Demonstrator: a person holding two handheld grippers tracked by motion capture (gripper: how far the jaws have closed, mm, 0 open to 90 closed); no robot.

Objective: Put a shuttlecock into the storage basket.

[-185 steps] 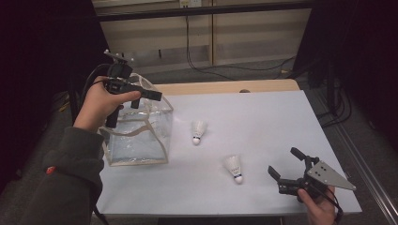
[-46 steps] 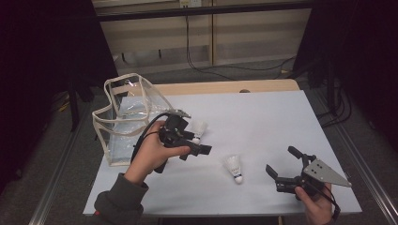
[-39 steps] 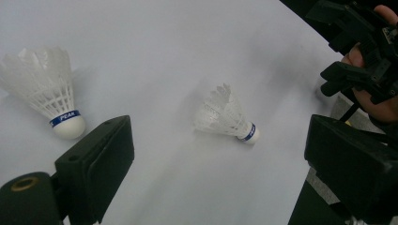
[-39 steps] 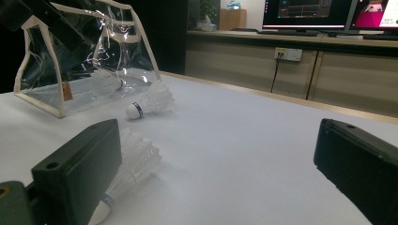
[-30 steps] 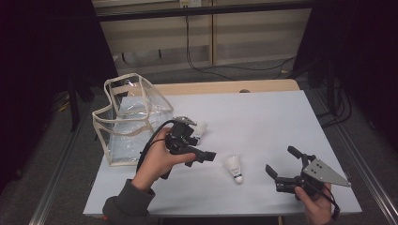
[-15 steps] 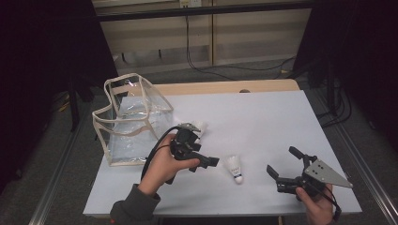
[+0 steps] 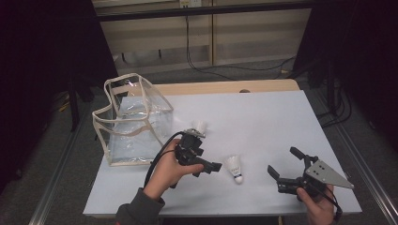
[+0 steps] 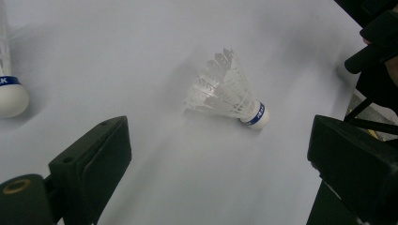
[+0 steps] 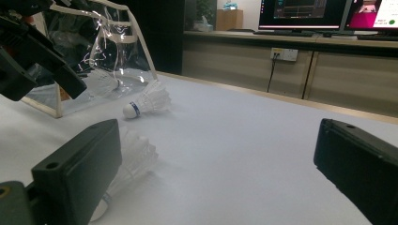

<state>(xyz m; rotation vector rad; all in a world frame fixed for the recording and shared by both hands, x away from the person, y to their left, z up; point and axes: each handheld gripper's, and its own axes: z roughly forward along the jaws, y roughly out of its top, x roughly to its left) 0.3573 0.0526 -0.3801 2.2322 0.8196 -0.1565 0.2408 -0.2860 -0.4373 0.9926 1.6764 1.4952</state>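
Two white feathered shuttlecocks lie on the white table (image 7: 263, 117). The near shuttlecock (image 7: 233, 167) (image 8: 227, 91) (image 9: 136, 159) rests on its side, cork toward the front edge. My left gripper (image 7: 210, 157) (image 8: 220, 173) is open just left of it, jaws wide apart, and the shuttlecock lies a little ahead of them, untouched. The far shuttlecock (image 7: 200, 126) (image 8: 9, 93) (image 9: 145, 103) lies behind that gripper, near the clear bag (image 7: 133, 119) (image 9: 94, 56). My right gripper (image 7: 283, 162) (image 9: 218, 187) is open and holds nothing at the front right, pointing left at the near shuttlecock.
The clear plastic bag with cream trim stands open-topped at the table's left side. A wooden strip (image 7: 225, 86) borders the far edge. Cabinets and monitors (image 9: 305, 11) stand beyond the table in the right gripper view.
My left gripper has come away from the clear bag and travelled right and toward the front, up to the near shuttlecock. The right gripper has stayed put.
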